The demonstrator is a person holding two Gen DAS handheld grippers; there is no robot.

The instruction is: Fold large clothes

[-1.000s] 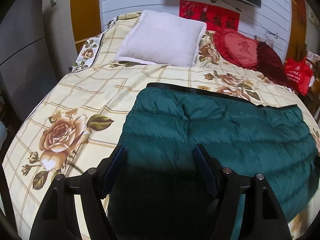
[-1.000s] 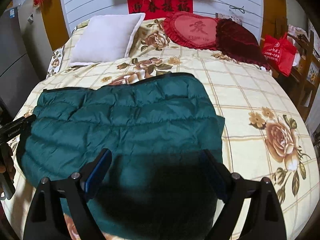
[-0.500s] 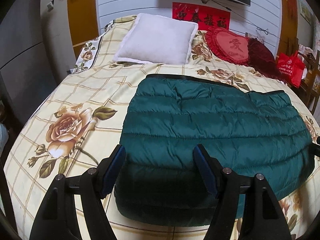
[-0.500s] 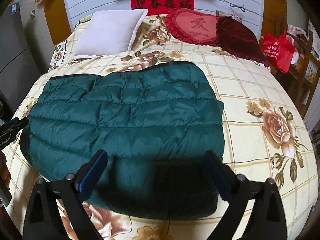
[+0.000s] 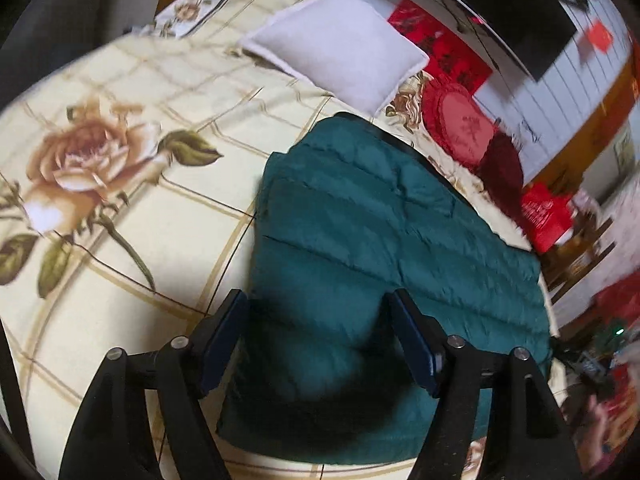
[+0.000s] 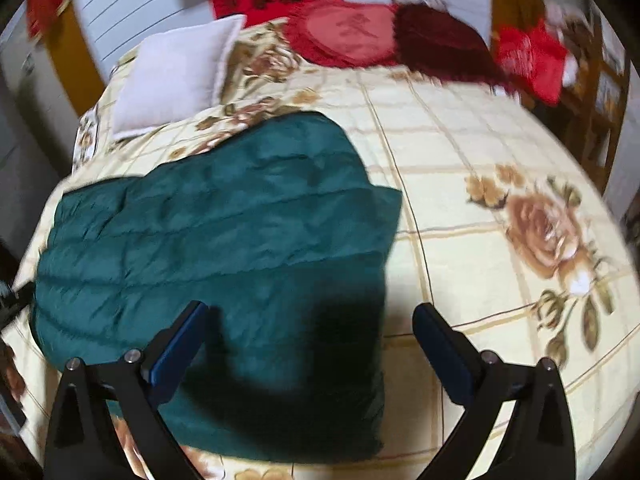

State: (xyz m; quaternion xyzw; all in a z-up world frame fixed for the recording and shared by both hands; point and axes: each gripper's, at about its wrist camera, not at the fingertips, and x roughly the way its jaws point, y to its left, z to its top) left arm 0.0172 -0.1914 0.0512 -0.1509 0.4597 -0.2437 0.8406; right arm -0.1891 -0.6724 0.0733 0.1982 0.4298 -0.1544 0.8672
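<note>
A dark green quilted down jacket [image 5: 380, 260] lies folded flat on the floral bedspread [image 5: 120, 240]; it also shows in the right wrist view [image 6: 224, 232]. My left gripper [image 5: 320, 332] is open and empty, above the jacket's near left corner. My right gripper [image 6: 312, 340] is open and empty, above the jacket's near right corner, with its right finger over the bedspread [image 6: 500, 280]. Neither gripper touches the cloth.
A white pillow [image 5: 340, 44] and red heart cushions [image 5: 460, 120] lie at the head of the bed. A red bag [image 6: 532, 56] and wooden furniture [image 6: 600, 92] stand on the right side. A dark screen [image 5: 500, 4] hangs on the wall.
Both grippers have lifted back from the jacket and tilted outward, the left view swinging left and the right view swinging right. Both stay open. The jacket has not moved.
</note>
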